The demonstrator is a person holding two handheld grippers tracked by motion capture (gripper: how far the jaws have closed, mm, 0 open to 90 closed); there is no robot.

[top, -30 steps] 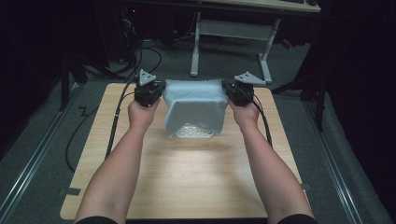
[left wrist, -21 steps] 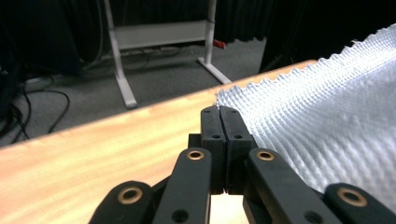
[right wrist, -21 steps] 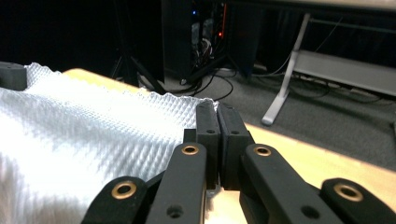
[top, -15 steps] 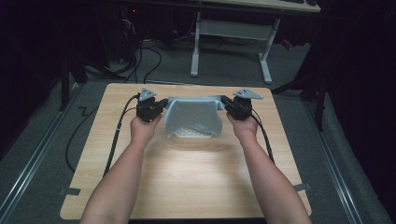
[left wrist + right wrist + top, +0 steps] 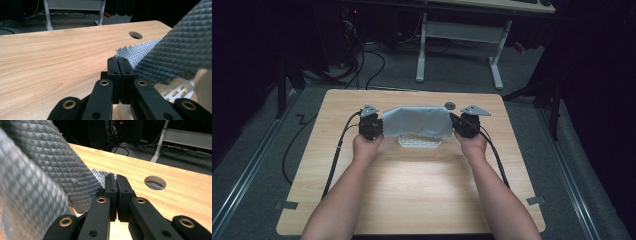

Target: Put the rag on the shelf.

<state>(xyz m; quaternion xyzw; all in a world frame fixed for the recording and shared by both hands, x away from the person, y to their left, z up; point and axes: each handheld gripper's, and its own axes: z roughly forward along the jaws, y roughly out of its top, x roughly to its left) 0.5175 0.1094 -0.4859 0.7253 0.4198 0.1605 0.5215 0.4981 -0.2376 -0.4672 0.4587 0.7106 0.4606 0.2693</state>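
Both grippers are seen clenched on a grey textured mat (image 5: 417, 121), one at each end. In the high view the left gripper (image 5: 377, 128) is held at about 9 o'clock of the mat and the right gripper (image 5: 455, 125) at about 3 o'clock, each gripped by a hand (image 5: 367, 146) whose forearm enters from 6 o'clock. The mat is stretched between the two grippers over the far half of a light wooden table (image 5: 412, 200), and a white perforated tray (image 5: 419, 142) is partly covered by it, its slotted near edge left exposed toward 6 o'clock. In the left gripper view the jaws are pressed together on the zigzag-cut edge of the mat (image 5: 140, 53), the dimpled sheet is draped toward 3 o'clock, and the slotted tray (image 5: 176, 90) is seen beneath it. In the right gripper view the jaws are likewise closed on a corner of the mat (image 5: 98, 176), which is rolled away toward 10 o'clock. A round hole (image 5: 450, 105) in the tabletop is seen just beyond the mat near the right gripper.
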